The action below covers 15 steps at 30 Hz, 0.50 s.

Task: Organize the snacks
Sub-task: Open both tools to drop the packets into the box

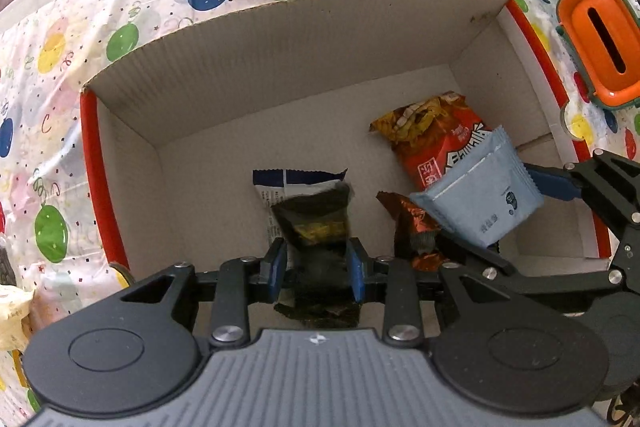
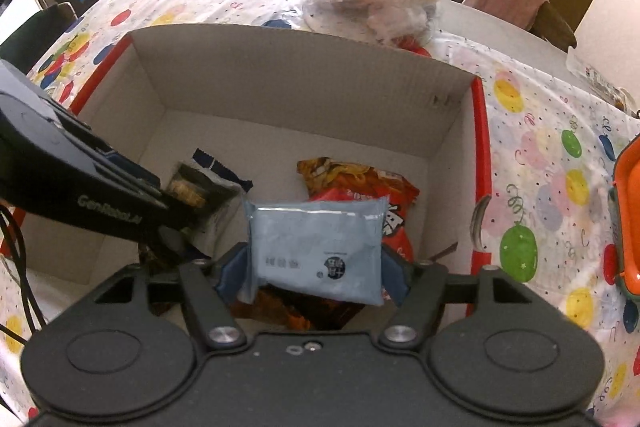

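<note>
Left gripper (image 1: 316, 263) clamps one dark snack packet (image 1: 316, 223) over the cardboard box (image 1: 280, 39). Right gripper (image 2: 314, 273): one pale blue packet (image 2: 316, 247) between its pads, grip uncertain. Three packets in box; one orange container (image 1: 600, 39) on table (image 1: 52, 75).

Inside the box (image 1: 280, 75) on the table (image 1: 60, 67), one packet (image 1: 312, 219) is sitting between the left gripper (image 1: 316, 263) fingers, another packet (image 2: 316, 251) lying across the right gripper (image 2: 312, 279), a third packet (image 1: 432, 135) lying beyond.
</note>
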{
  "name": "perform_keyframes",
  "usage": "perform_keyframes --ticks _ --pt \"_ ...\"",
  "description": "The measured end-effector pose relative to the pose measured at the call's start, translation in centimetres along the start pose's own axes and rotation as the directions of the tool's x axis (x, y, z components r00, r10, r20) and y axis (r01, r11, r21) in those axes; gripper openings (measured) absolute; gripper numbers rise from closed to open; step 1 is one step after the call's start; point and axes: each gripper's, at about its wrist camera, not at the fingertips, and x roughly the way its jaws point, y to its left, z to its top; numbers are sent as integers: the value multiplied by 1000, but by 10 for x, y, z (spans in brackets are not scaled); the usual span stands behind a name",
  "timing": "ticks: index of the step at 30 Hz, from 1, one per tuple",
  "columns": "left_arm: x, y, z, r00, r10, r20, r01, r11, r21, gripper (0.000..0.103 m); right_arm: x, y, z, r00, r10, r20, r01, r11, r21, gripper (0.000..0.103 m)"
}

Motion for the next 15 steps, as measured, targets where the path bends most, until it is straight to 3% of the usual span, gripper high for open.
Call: perform_keyframes --ticks 4,15 --pt "-6 1 -4 999 -27 28 27 999 -17 49 -4 2 -2 1000 3 14 -3 1000 -9 73" --pt "-48 4 -24 980 -78 182 81 997 -8 56 -38 -2 -11 991 61 115 -68 996 63 82"
